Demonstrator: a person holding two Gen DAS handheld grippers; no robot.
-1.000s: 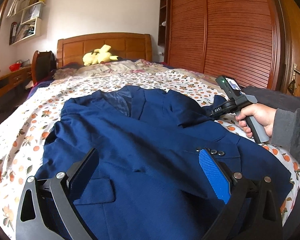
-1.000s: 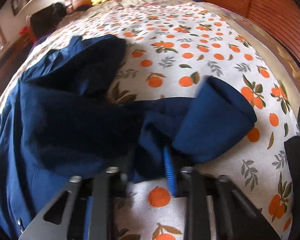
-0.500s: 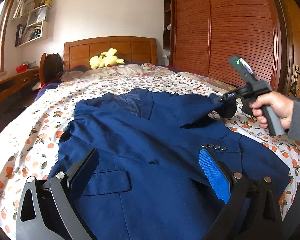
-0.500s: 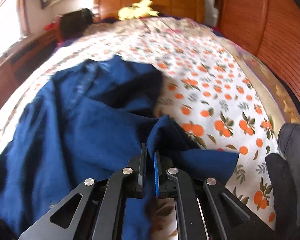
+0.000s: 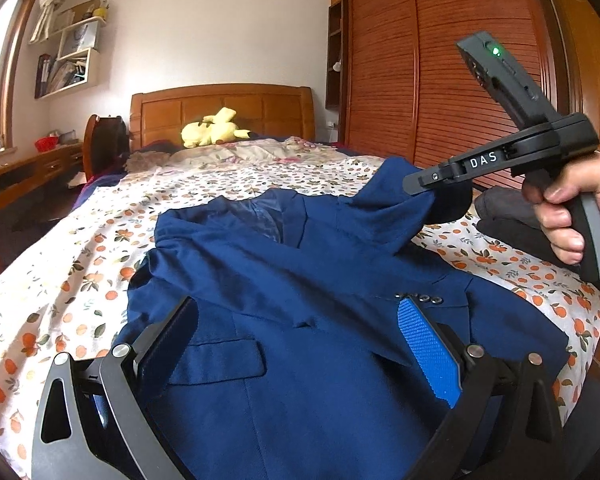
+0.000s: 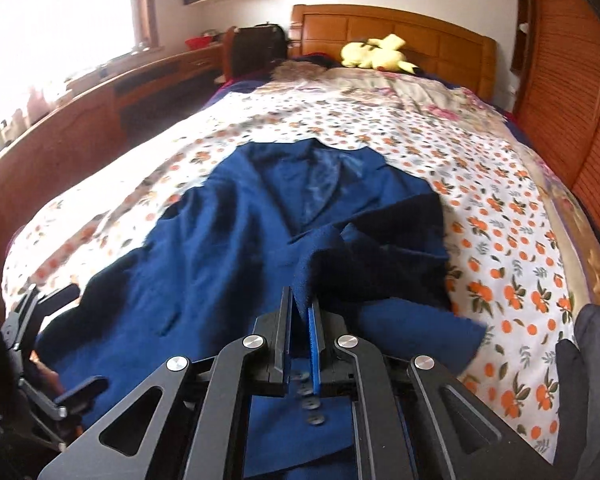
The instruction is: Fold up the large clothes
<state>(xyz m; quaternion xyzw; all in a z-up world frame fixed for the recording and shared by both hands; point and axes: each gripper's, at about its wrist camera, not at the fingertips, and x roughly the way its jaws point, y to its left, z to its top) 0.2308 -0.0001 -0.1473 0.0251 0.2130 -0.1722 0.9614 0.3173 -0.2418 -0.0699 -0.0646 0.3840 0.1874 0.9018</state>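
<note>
Raised since a second ago: right gripper [image 6: 300, 320] and its pinched fold of blue jacket [image 5: 308, 312], up from bedspread level to well above the garment. Jaws nearly together, clamped on jacket cloth that rises straight out from between the pads [image 6: 313, 344]. Seen from the left wrist view, same gripper [image 5: 414, 182] high and to the right of the left jaws, held by the right hand [image 5: 572, 208], with a cone of blue cloth hanging from its tip. Probably shoulder or sleeve edge; blur in the right wrist view prevents certainty.

Left gripper [image 5: 296, 336] unchanged from earlier frames: jaws spread wide, nothing between them, hovering over the lower front of the jacket. Flap pocket [image 5: 216, 360] just ahead of the left-hand jaw; sleeve buttons [image 5: 418, 298] just past the tip of the right-hand blue pad [image 5: 428, 352].

Jacket lying front-up on the orange-print bedspread [image 5: 60, 280], collar [image 5: 268, 216] pointing away from both sets of jaws toward the wooden headboard [image 5: 220, 108]. Yellow plush toy [image 5: 212, 132] far ahead at the headboard. Slatted wardrobe doors [image 5: 440, 60] beyond the right-hand jaw. Dark folded clothing [image 6: 592, 344] to the right of the right gripper, at the bed edge.
</note>
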